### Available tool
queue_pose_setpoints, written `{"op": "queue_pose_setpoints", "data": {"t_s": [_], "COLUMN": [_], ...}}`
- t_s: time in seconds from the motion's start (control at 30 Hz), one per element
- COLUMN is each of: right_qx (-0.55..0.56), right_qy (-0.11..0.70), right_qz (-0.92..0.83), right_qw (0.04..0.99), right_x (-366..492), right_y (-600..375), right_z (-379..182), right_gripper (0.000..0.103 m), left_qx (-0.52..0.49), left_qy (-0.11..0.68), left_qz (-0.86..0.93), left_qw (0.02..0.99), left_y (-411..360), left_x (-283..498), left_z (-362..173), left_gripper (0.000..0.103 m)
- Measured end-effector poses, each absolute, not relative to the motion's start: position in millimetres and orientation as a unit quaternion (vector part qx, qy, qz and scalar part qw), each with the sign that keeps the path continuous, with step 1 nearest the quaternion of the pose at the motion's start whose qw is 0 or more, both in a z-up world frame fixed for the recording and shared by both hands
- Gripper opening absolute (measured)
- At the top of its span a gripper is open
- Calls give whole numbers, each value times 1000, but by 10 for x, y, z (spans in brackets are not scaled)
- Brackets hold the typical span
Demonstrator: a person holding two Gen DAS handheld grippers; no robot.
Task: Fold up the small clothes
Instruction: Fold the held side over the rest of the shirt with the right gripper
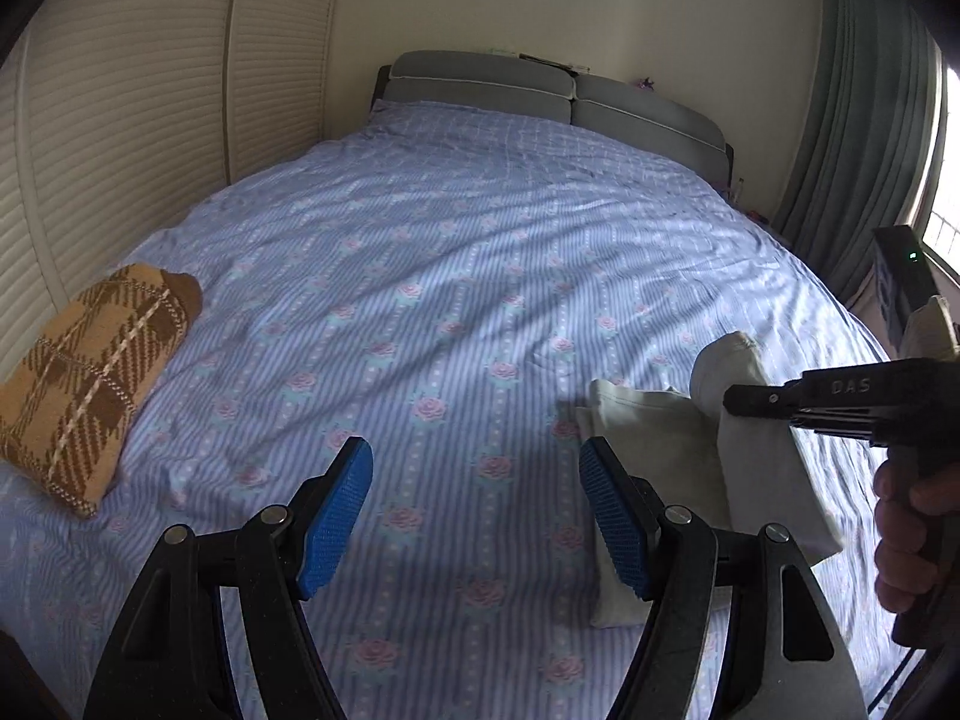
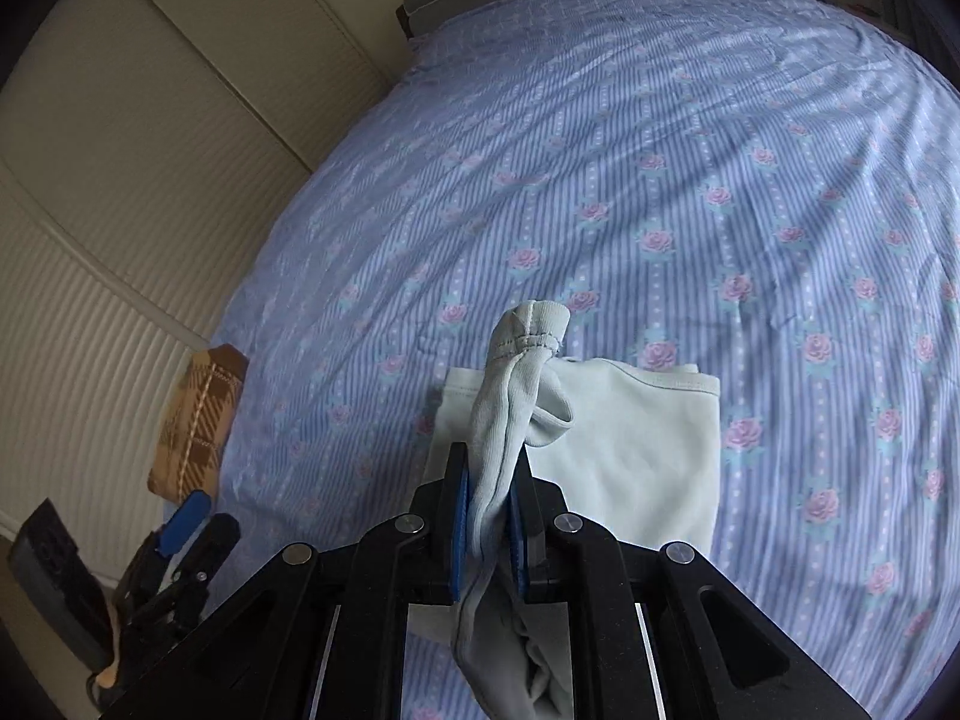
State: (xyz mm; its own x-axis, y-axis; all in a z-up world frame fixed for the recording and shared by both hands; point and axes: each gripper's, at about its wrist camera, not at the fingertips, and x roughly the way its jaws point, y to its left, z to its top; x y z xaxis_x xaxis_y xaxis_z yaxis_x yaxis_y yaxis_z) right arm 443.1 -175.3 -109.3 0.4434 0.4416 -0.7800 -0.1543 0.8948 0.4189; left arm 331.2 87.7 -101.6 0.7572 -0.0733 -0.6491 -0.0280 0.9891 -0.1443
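Note:
A pale mint-green small garment (image 2: 648, 450) lies on the bed sheet, partly folded. My right gripper (image 2: 489, 480) is shut on a bunched part of it (image 2: 522, 348), which sticks up between the blue pads. In the left wrist view the same garment (image 1: 654, 438) lies right of centre, and the right gripper (image 1: 735, 402) reaches over it from the right. My left gripper (image 1: 474, 474) is open and empty above bare sheet, just left of the garment. It also shows at the lower left of the right wrist view (image 2: 192, 516).
A folded brown and tan plaid knit (image 1: 90, 378) lies at the bed's left edge, also in the right wrist view (image 2: 198, 420). The blue striped rose-print sheet (image 1: 456, 252) covers the bed. A grey headboard (image 1: 540, 96) is at the back, louvred wardrobe doors (image 1: 120, 120) at the left, curtains (image 1: 864, 120) at the right.

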Motion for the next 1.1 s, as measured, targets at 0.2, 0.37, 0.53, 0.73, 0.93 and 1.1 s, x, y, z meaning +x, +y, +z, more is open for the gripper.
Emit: {"op": "queue_pose_setpoints", "data": {"t_s": [0.2,0.37,0.53,0.73,0.93,1.1], "right_qx": [114,91,67,67,40,-37], "right_qy": [550,553,529,481,479,480], "right_qz": [134,128,169,170,174,201], "right_qw": [816,818,829,858,860,853], "right_x": [4589,4608,4505,4186,3976,4167], "right_y": [-1233,-1086,-1013,-1316,-1472,-1051], "right_z": [-1591,-1680,-1503,-1199,-1294,-1276], "right_gripper": [13,18,30,30,30,31], "left_qx": [-81,-87,-91,-86,-81,-82], "left_qy": [351,352,354,361,372,376], "left_qz": [-8,-14,-21,-45,-69,-47], "left_qw": [933,932,931,927,922,922], "left_y": [1096,1113,1073,871,655,723], "left_x": [3248,3259,3233,3199,3227,3248], "left_z": [-1056,-1093,-1126,-1181,-1288,-1358], "left_gripper": [71,71,71,71,71,71]}}
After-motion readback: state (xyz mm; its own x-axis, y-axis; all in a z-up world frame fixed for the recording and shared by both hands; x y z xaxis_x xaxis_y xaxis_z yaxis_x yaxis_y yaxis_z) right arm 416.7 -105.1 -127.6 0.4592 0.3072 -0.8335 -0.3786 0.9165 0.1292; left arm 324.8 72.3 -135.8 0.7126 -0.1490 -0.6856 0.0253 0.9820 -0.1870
